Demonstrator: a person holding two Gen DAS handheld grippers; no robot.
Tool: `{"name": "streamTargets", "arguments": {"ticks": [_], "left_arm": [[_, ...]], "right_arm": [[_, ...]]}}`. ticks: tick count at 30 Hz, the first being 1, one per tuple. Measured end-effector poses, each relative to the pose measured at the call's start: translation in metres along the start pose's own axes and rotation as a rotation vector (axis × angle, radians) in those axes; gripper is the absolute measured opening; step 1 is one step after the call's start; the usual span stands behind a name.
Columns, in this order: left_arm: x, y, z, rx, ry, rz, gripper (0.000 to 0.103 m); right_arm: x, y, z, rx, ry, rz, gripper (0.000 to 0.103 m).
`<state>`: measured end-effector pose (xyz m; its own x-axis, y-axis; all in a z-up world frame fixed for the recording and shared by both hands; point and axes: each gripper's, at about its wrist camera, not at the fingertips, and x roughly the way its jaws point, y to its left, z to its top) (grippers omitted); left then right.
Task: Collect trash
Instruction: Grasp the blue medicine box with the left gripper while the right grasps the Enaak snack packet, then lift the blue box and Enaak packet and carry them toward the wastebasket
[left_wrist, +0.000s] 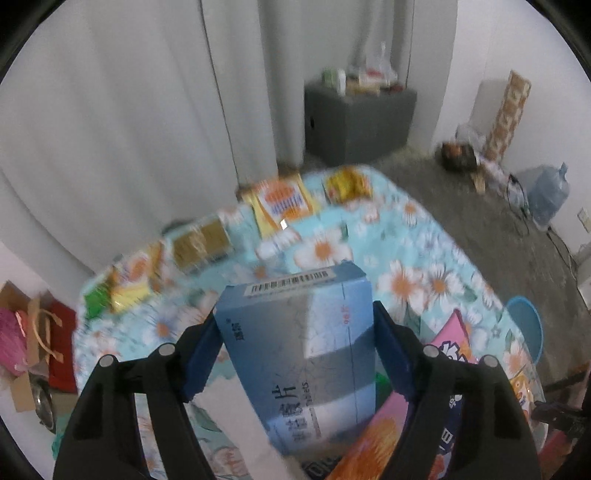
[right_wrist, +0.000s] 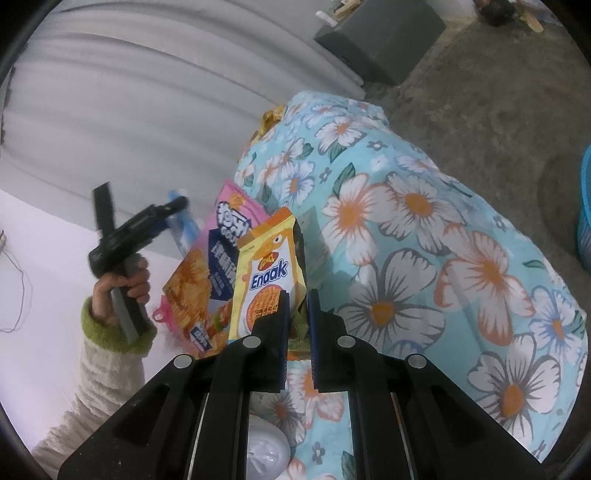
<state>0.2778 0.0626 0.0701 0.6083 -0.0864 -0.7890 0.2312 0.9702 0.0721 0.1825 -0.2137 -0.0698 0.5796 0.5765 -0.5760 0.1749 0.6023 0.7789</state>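
Note:
My left gripper (left_wrist: 295, 325) is shut on a blue tablet box (left_wrist: 306, 343) and holds it above the floral tablecloth (left_wrist: 413, 240). My right gripper (right_wrist: 297, 299) is shut on a yellow Enaak snack packet (right_wrist: 267, 273), held upright. Behind the packet lie a pink snack bag (right_wrist: 231, 214) and an orange-and-blue chip bag (right_wrist: 201, 288); both also show under the box in the left wrist view (left_wrist: 454, 339). The left gripper shows in the right wrist view (right_wrist: 173, 206), held in a hand. Several wrappers (left_wrist: 284, 199) lie along the table's far edge.
A blue bucket (left_wrist: 526, 328) stands on the floor at the table's right, also in the right wrist view (right_wrist: 583, 214). A grey cabinet (left_wrist: 358, 118) with bottles stands by the curtain. A water jug (left_wrist: 548, 192) and paper bags (left_wrist: 33, 332) sit on the floor.

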Motion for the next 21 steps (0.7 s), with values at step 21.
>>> {"name": "streamTargets", "arguments": {"ticks": [21], "left_arm": [[-0.119, -0.003, -0.003, -0.072, -0.415, -0.007, 0.073]], "right_arm": [[-0.007, 0.007, -0.001, -0.005, -0.011, 0.014, 0.008]]}}
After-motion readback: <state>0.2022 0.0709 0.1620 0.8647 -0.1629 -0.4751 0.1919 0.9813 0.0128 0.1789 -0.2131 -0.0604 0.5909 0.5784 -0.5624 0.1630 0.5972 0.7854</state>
